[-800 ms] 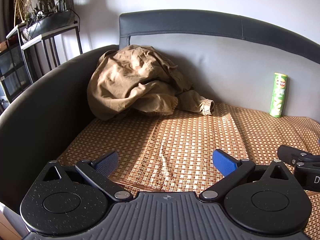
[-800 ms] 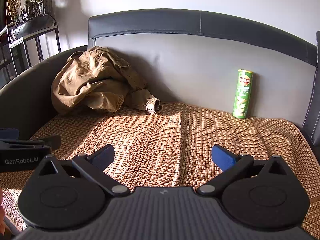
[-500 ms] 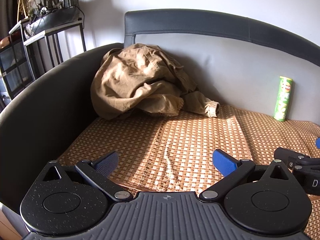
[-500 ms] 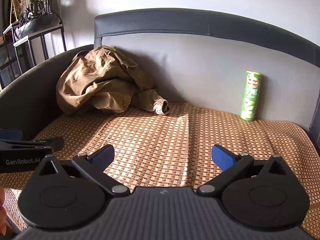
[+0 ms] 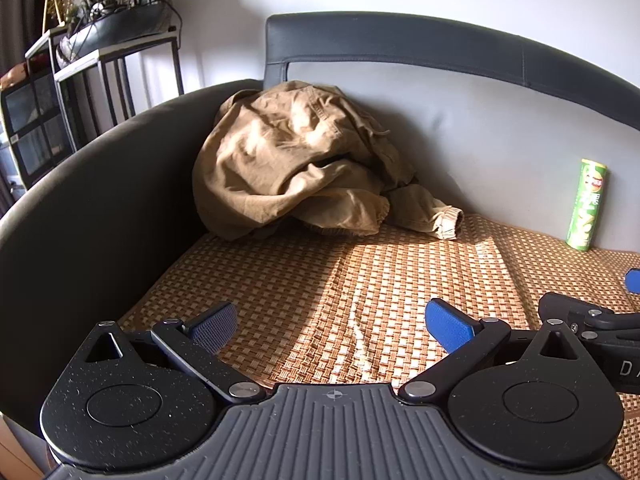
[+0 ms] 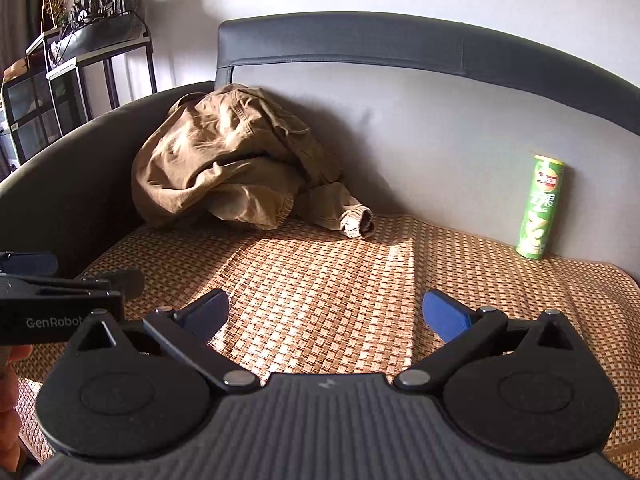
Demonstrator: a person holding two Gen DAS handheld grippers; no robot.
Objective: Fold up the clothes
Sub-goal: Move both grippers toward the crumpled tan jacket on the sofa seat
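1. A crumpled pair of tan trousers [image 5: 296, 160] lies heaped in the far left corner of the sofa [image 5: 80, 208], leaning against both the armrest and the backrest, with one cuffed leg trailing out onto the woven mat [image 5: 360, 280] that covers the seat.
2. The left gripper [image 5: 332, 322] hangs over the near part of the mat, its jaws spread wide with nothing between them; the trousers are well apart from it, farther back.
3. The right gripper [image 6: 326, 310] is likewise released and empty (blue pads angled outward), over the sunlit middle of the mat.
4. Only the right wrist view shows the left tool from the side, at its left edge, with white lettering on its body and a bit of the person's hand [image 6: 10, 396] below it.
5. Only the left wrist view shows the right tool's black arm and one blue pad, coming in at its right edge.
6. A green crisp can [image 6: 542, 208] stands upright against the backrest, well to the right of the trousers; the right view shows it large and whole, the left view small near the edge.
7. A metal rack with a planter [image 5: 116, 28] stands behind the armrest, closer and fuller in the left view.
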